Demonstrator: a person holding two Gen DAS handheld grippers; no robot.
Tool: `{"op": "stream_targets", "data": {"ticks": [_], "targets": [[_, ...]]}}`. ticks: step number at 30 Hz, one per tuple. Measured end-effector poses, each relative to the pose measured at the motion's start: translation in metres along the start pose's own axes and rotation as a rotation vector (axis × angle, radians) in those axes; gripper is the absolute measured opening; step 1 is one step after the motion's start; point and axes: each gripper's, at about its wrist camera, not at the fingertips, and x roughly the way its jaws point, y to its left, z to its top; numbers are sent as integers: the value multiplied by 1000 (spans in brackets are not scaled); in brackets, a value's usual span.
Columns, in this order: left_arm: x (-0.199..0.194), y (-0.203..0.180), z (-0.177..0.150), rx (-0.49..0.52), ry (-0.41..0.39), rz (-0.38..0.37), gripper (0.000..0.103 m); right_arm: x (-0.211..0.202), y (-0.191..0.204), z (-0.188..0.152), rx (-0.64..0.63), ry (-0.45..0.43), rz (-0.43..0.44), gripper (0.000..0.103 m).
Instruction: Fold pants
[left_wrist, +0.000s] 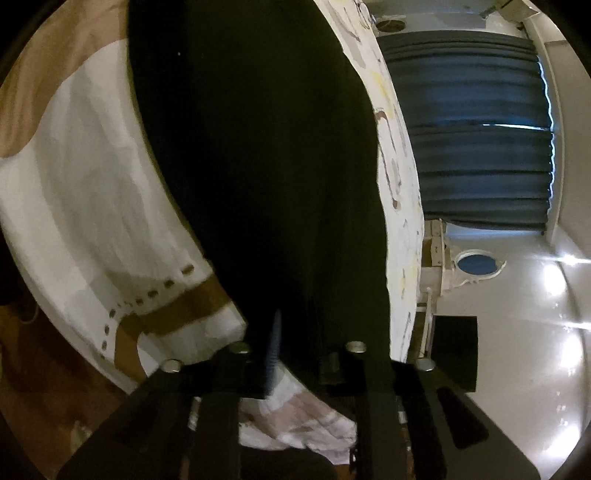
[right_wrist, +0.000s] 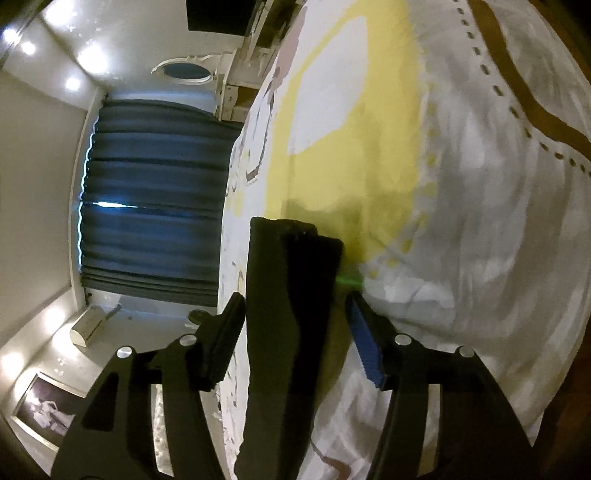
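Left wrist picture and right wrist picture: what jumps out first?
The black pants fill the middle of the left wrist view, lying on a white, brown and yellow bedspread. In the right wrist view they run as a narrow band between the open fingers of the right tool. Behind hangs a dark blue curtain.

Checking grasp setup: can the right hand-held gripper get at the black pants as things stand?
Probably yes. The right hand-held gripper is open with the black pants already lying between its fingers on the bedspread. Nothing sits between the blue pad and the cloth, so closing should catch it.
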Motion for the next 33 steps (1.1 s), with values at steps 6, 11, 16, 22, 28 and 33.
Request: {"op": "stream_targets", "data": {"ticks": [6,11,16,22,28,33], "targets": [[-9,-25,-18,122,78,-42,63,-1,-1,4,-32,19,-39,12],[-15,-39,-16,215,59,-35,66,-15,29,4,-143,-14,-7,9],[-22,-47,0,311,-16,-7,75,-1,27,8,-188,-1,-93,8],[-26,-51,25,487,-61,150,80,-9,26,3,-166,-20,-68,8],[-35,-47,46,596,-136,224,85,-21,53,-7,-234,-22,-44,8],[-43,-40,59,642,-192,303,86,-25,85,-22,-332,-13,-46,9]]}}
